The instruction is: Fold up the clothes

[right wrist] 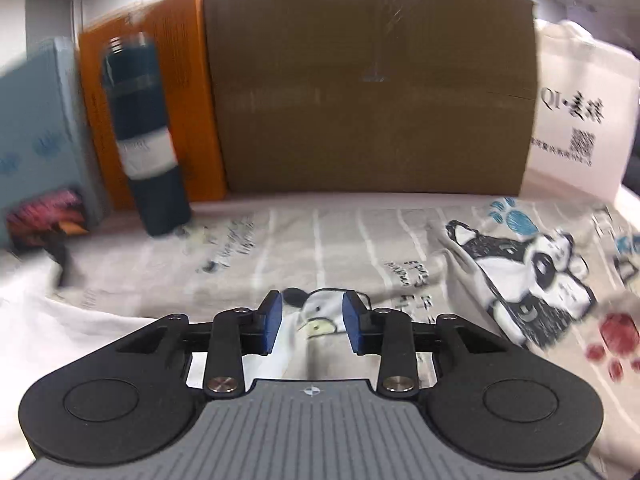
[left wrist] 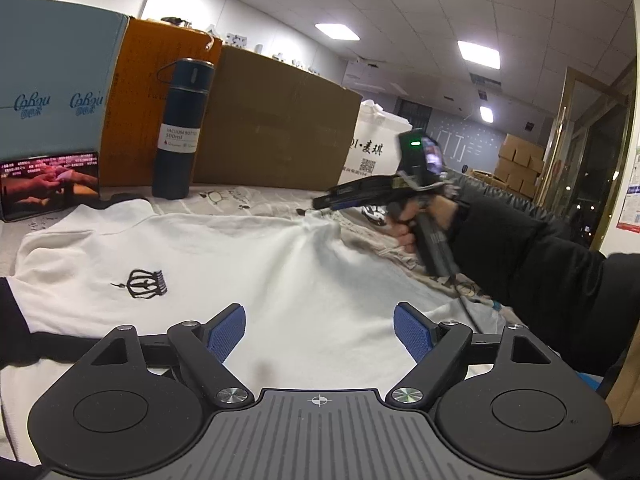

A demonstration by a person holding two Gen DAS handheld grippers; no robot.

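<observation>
Left gripper [left wrist: 319, 330] hovers, jaws wide apart, over the white shirt [left wrist: 224, 264]; right gripper [right wrist: 312, 322], jaws partly apart around bunched cloth, may lose it.

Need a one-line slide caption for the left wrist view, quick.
Left gripper, jaws open, above the white shirt; right gripper at the shirt's far bunched edge.

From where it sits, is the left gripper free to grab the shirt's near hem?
Probably yes: the left gripper is open right above the white shirt, with only flat cloth ahead. The right gripper works the far edge, clear of it.
</observation>
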